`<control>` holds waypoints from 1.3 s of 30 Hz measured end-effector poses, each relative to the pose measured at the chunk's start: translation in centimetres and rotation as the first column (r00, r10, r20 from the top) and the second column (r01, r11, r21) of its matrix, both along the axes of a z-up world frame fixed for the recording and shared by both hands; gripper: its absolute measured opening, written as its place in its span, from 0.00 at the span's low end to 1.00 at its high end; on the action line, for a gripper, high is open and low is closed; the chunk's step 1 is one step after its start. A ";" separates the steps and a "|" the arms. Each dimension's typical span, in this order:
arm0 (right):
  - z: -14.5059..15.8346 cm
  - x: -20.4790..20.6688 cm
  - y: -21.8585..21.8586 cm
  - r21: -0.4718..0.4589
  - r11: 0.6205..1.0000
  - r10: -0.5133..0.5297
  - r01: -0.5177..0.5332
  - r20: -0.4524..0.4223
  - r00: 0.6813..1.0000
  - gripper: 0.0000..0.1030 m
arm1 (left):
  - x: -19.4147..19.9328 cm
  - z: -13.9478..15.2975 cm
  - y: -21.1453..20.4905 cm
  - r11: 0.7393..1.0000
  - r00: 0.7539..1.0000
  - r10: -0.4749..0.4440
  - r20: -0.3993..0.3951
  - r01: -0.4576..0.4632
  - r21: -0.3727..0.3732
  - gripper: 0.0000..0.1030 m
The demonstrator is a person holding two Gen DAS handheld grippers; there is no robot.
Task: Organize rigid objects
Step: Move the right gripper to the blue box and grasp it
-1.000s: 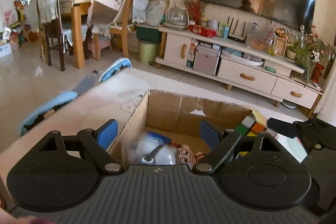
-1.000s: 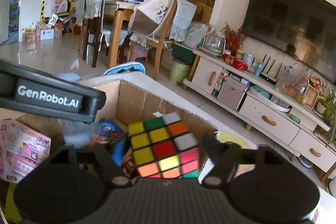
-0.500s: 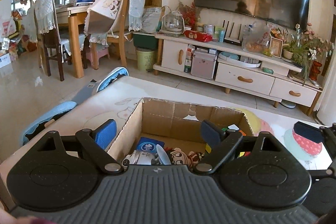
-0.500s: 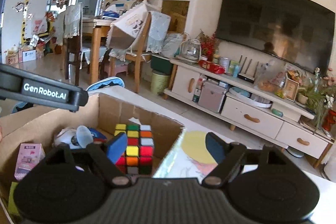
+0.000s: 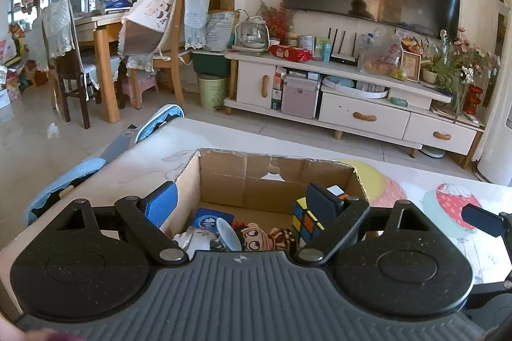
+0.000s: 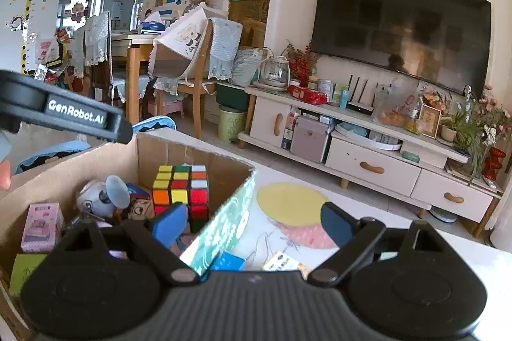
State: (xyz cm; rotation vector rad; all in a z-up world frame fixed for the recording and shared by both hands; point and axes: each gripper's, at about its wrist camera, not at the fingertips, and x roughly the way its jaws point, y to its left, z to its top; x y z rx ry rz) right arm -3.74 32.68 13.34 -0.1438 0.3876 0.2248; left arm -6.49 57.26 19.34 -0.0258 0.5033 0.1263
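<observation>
Released since a second ago: puzzle cube, now resting inside cardboard box by its far wall. Right tool just opened wide, straddling box's right wall, gripping nothing. Left tool wide, empty, over box's left wall.

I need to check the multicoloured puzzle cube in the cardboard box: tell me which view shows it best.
The right wrist view: the multicoloured puzzle cube shows two nearly full faces. The left wrist view shows only part of it, behind a gripper finger.

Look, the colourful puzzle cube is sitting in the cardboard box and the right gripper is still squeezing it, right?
Not quite. The puzzle cube does sit in the cardboard box, but the right gripper is not squeezing it. Its jaws have just been opening and hold nothing; the cube lies beyond them. The right wrist view shows this.
</observation>
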 end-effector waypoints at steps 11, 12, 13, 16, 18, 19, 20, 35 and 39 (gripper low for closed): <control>-2.0 -1.3 -2.0 0.011 1.000 -0.010 0.010 -0.028 1.000 0.88 | 0.2 -0.3 0.2 1.000 1.000 -0.022 -0.012 0.022 0.016 1.00; -2.2 -1.5 -2.2 0.010 1.000 -0.011 0.012 -0.031 0.999 0.88 | 0.1 -0.3 0.3 1.000 1.000 -0.023 -0.012 0.023 0.017 1.00; -2.5 -1.8 -2.4 0.009 1.000 -0.013 0.013 -0.036 0.999 0.88 | 0.1 -0.3 0.4 1.000 1.000 -0.023 -0.013 0.023 0.017 1.00; -3.6 -2.5 -2.5 0.010 1.000 -0.008 0.009 -0.054 0.999 0.88 | 0.1 -0.4 0.5 1.000 1.000 -0.023 -0.016 0.023 0.015 1.00; -4.4 -2.8 -2.4 0.004 1.000 -0.005 0.006 -0.070 0.998 0.88 | 0.2 -0.3 0.3 1.000 1.000 -0.023 -0.020 0.023 0.013 1.00; -4.7 -2.7 -2.5 0.004 1.000 -0.001 0.001 -0.080 0.997 0.88 | 0.2 -0.4 0.4 1.000 0.999 -0.024 -0.022 0.025 0.011 1.00; -5.0 -2.8 -2.4 0.003 1.000 0.004 -0.004 -0.088 0.996 0.88 | 0.2 -0.4 0.4 1.000 0.999 -0.025 -0.024 0.025 0.010 1.00; -6.6 -2.2 -2.1 -0.019 1.000 0.000 -0.002 -0.093 0.996 0.90 | 0.3 -0.5 0.4 0.999 0.999 -0.033 -0.031 0.033 0.012 1.00; -6.7 -1.6 -2.3 -0.110 0.993 -0.043 0.035 -0.072 0.997 0.90 | 0.2 -0.5 0.3 0.999 0.999 -0.040 -0.034 0.041 0.014 1.00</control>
